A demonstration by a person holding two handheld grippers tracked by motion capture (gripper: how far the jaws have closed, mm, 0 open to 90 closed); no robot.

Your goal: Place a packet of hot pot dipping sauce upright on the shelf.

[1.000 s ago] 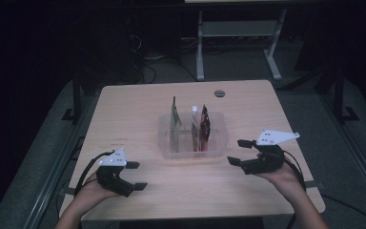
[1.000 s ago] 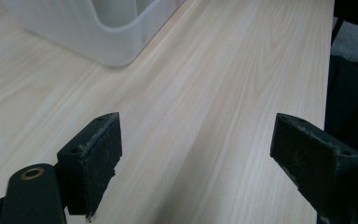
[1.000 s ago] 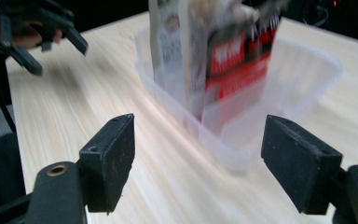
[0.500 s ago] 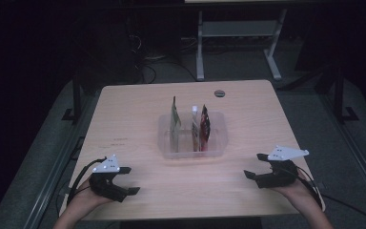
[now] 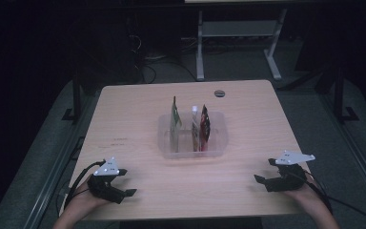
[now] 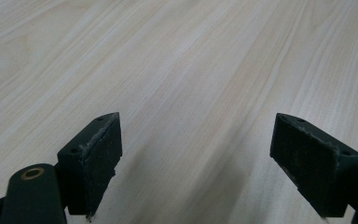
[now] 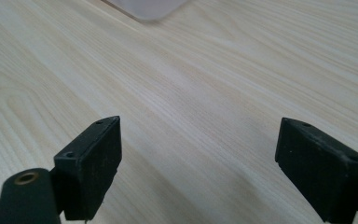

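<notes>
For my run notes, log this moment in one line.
left gripper: open, empty | right gripper: open, empty | packets: upright in clear bin

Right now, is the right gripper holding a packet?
No: the right gripper is open with bare table between its jaws.

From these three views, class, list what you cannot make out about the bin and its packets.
- Packets in the clear bin, high view: printing too small to read.
- Bin, right gripper view: cut off by the top edge, one corner left.
- Small dark disc, high view: too small to identify.
</notes>
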